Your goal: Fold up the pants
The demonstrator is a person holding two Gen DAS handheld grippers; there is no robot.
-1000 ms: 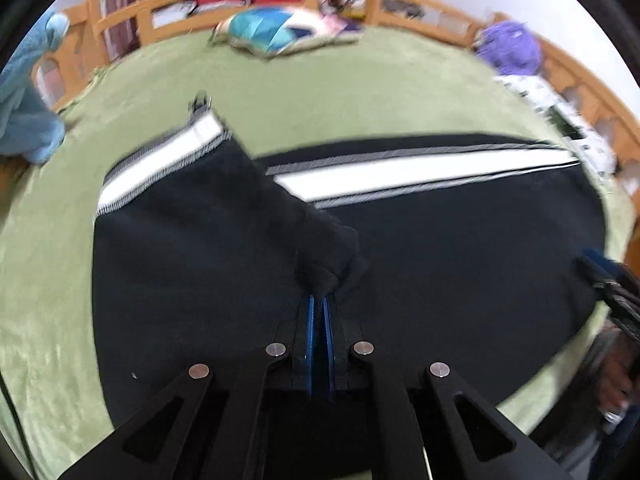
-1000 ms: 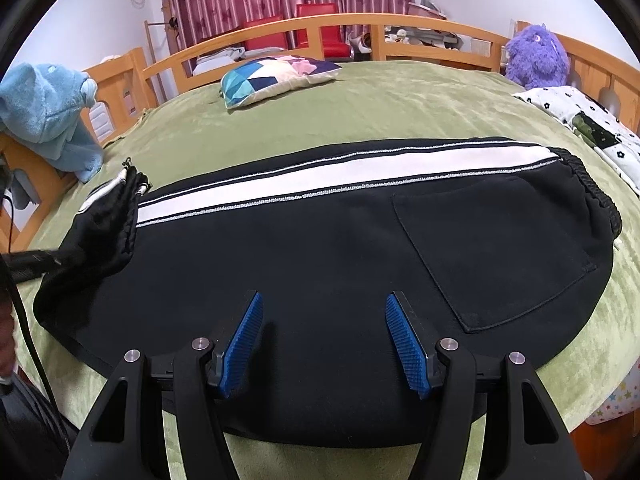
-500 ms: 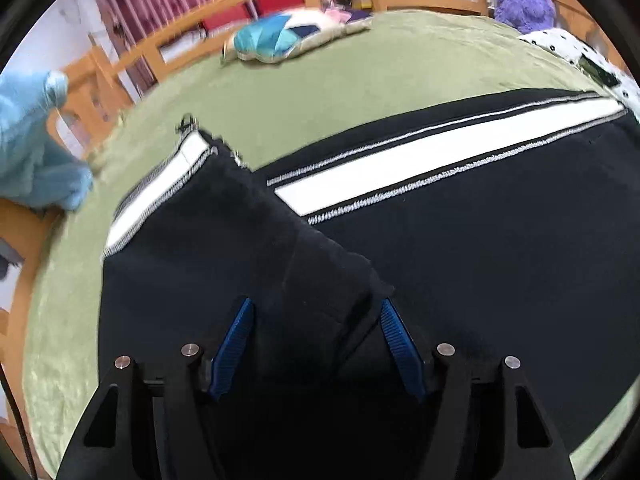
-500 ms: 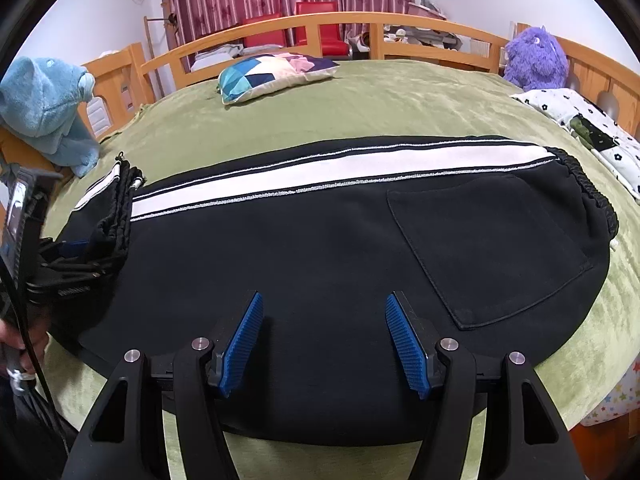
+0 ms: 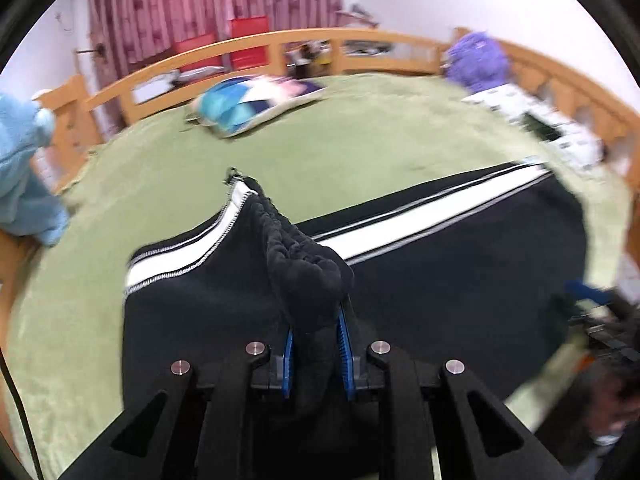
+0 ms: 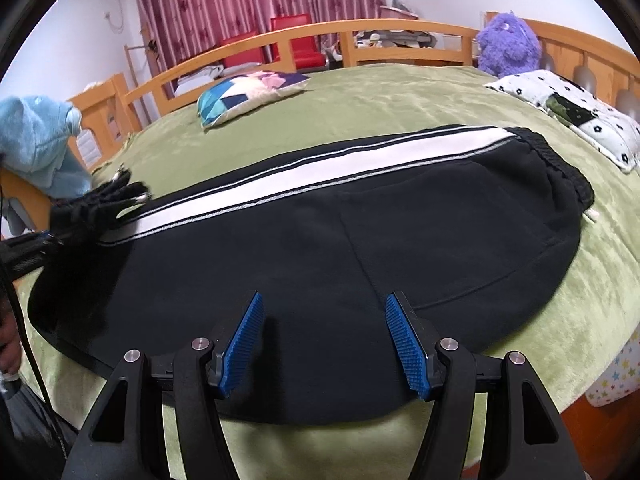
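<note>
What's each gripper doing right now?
Left gripper: jaws have just closed, shut on the cuff of the pants.
Right gripper: open, holding nothing, above the pants.

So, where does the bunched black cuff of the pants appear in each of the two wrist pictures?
Left wrist view: the cuff is at lower centre, lifted off the green blanket, with the left gripper closed on it.
Right wrist view: the cuff is at the far left edge, at the end of the white stripe.
Shared landmark: the patchwork pillow lies behind the pants in both.
</note>
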